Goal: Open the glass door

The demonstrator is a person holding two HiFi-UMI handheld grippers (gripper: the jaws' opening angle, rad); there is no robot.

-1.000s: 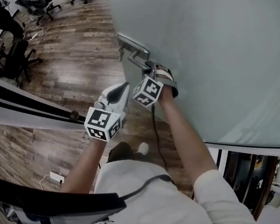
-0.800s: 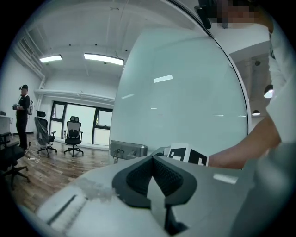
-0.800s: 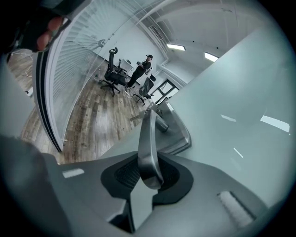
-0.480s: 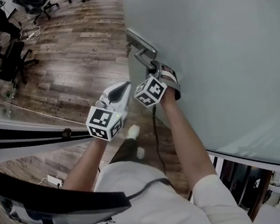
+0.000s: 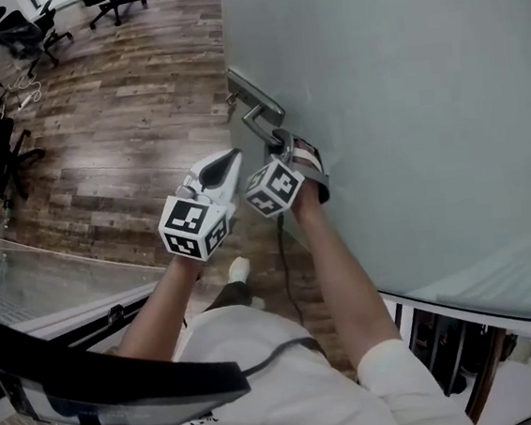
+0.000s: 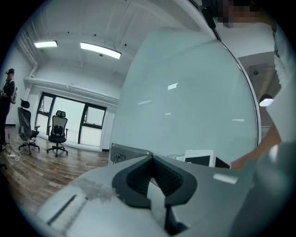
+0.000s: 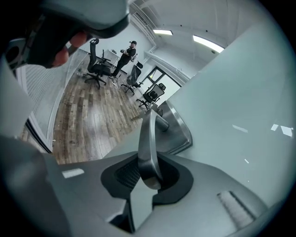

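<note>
Glass door handle point(image 7: 147, 134): right tool point(image 7: 149, 178) clamped.

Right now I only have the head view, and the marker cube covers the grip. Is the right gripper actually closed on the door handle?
Observer: Yes. The right gripper view shows the right gripper with its jaws clamped on the door handle.
Operator: Where on the handle?
Observer: Near its free end. The tip sticks out just behind the jaws, towards the camera.
Operator: Is the left gripper holding anything?
Observer: No. In the left gripper view the left gripper has its jaws together with nothing between them, and it faces the glass door.
</note>
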